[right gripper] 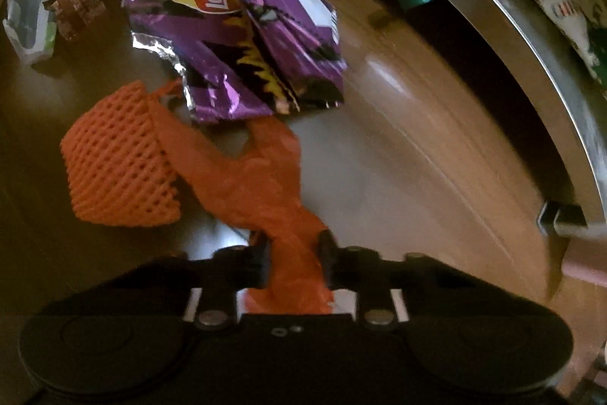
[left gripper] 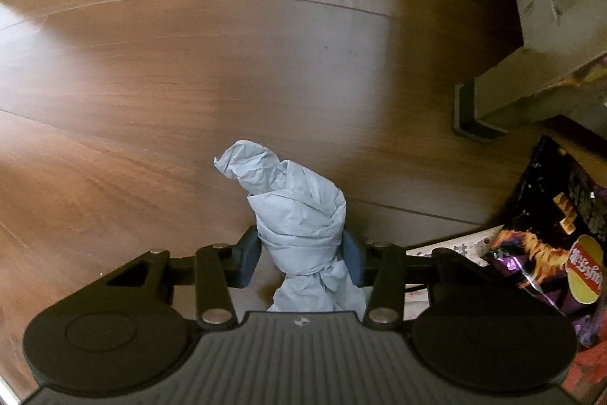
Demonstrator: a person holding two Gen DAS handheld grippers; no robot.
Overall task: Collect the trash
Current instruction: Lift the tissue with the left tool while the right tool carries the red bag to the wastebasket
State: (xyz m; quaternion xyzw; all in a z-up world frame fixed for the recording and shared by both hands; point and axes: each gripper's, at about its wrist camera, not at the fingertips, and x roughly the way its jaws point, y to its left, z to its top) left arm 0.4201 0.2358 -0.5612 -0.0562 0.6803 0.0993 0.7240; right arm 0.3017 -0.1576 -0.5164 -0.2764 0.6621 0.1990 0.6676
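Crumpled grey paper (left gripper: 299, 215) pinched upright; twisted orange bag (right gripper: 273, 192) pinched too.

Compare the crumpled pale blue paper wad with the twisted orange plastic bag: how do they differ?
The crumpled pale blue paper wad is dull, creased paper; the twisted orange plastic bag is smooth, thin film. The paper wad lies alone on bare wooden floor; the plastic bag lies beside an orange foam net and purple chip bags. Shared: each is pinched between a tool's pads.
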